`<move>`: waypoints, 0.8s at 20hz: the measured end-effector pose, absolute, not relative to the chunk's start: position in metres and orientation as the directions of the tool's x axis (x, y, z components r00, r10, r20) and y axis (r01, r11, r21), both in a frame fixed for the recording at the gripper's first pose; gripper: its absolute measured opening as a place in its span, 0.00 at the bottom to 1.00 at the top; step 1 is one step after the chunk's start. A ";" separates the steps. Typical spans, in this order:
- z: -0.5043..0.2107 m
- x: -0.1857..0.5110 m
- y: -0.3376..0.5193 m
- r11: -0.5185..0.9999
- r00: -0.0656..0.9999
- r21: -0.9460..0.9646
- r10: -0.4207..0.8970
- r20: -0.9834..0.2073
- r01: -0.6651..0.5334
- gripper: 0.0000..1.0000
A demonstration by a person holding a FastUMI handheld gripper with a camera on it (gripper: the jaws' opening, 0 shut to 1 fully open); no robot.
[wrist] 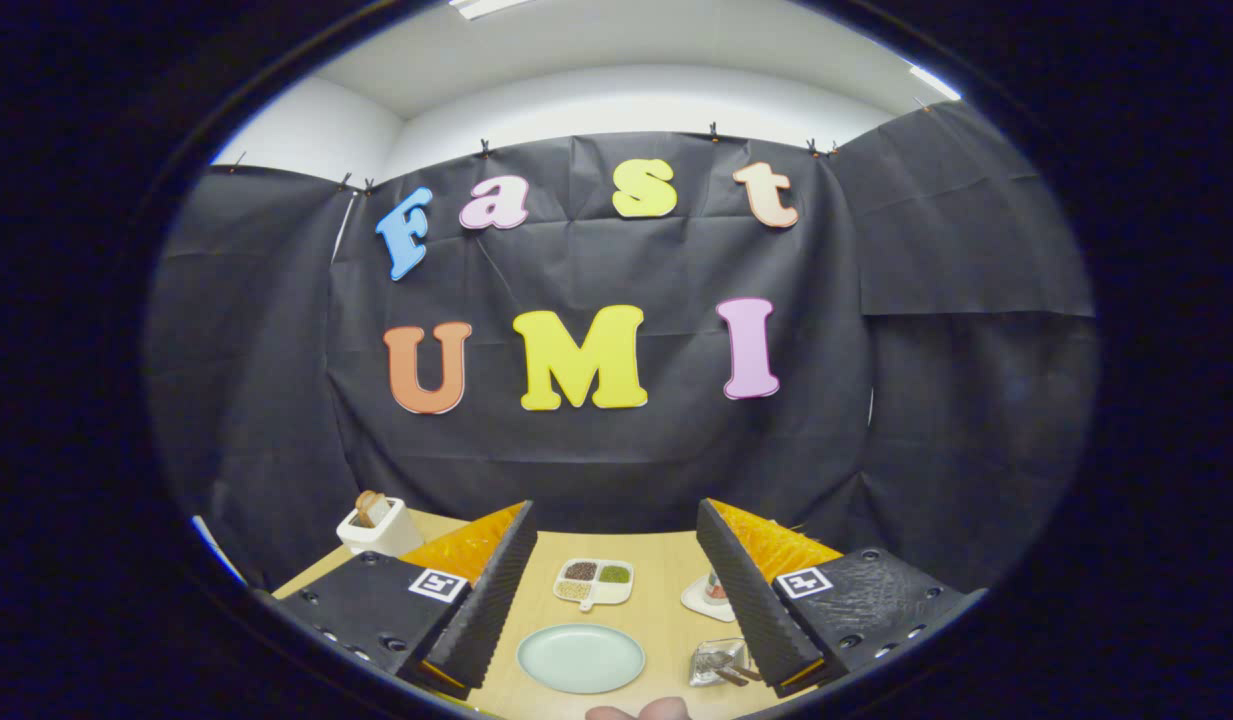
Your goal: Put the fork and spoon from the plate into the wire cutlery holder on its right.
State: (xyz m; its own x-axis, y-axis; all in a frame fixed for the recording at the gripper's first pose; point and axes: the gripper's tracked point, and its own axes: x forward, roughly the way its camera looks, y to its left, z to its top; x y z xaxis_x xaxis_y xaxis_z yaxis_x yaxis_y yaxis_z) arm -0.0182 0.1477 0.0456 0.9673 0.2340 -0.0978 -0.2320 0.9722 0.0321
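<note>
My claw [616, 610] hangs above the table [666, 570] with its two fingers spread wide apart and nothing between them. Down in the gap between the fingers lies the plate [580, 657], pale and round, with no cutlery on it that I can see. Just inside my right finger sits the wire cutlery holder [716, 662], with dark handles sticking out of it; I cannot tell fork from spoon there. Beyond the plate, further ahead between the fingers, is a small divided dish [594, 582] holding three little portions of dark, green and pale grains. Close against my right finger, ahead of the holder, a white coaster [704, 598] carries a small jar partly hidden by that finger. Out past my left finger stands a white toaster [379, 526] with bread in it
</note>
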 end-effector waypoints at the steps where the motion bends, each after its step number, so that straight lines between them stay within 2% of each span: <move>1: 0.046 -0.017 0.148 0.973 0.968 0.032 0.232 -0.097 -0.230 0.96; 16: 0.053 -0.025 0.143 0.972 0.970 -0.002 0.235 -0.070 -0.235 0.96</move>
